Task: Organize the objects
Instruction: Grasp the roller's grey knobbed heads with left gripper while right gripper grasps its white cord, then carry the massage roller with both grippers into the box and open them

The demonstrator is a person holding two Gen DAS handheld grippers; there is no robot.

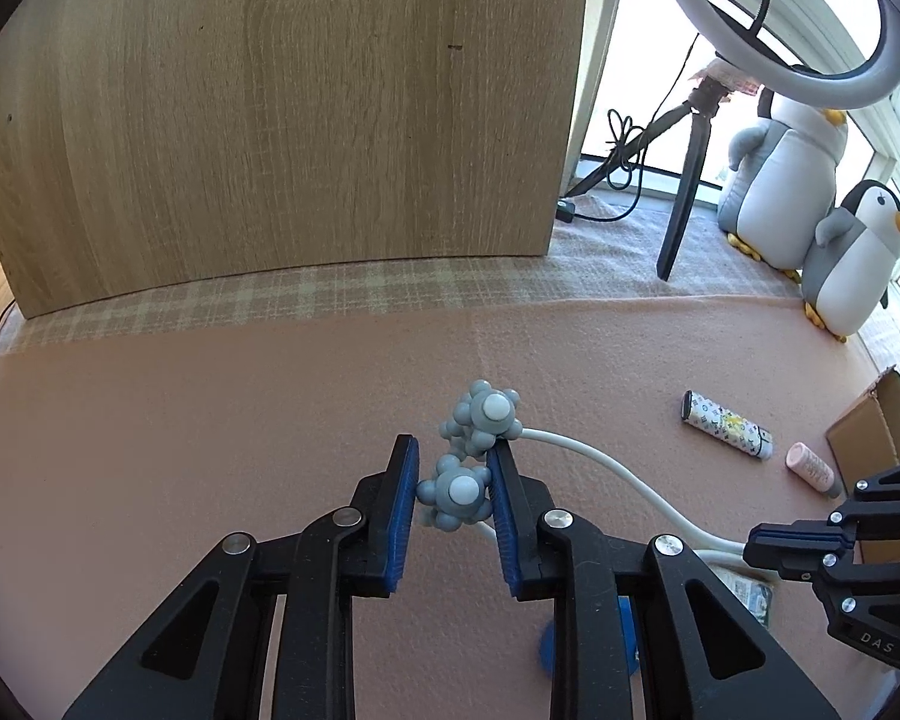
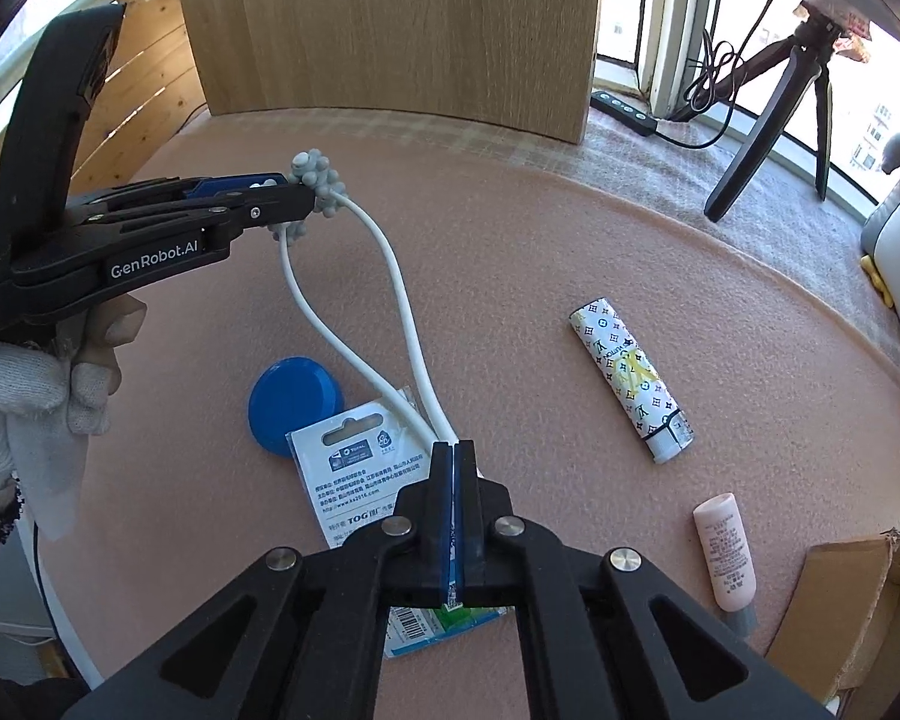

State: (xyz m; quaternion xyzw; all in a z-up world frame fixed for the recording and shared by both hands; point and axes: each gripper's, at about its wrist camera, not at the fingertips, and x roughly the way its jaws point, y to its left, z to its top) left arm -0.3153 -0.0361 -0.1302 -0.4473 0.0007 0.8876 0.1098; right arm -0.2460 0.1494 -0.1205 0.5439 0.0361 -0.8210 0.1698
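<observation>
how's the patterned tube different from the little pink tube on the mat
The patterned tube is white with a dark monogram print and yellow marks; the pink tube is plain pale pink with small text. The patterned tube looks longer and thicker than the pink tube. The patterned tube lies out in the middle of the mat, while the pink tube sits close to the cardboard box. Both lie flat on their sides, untouched by either hand-held gripper.
</observation>
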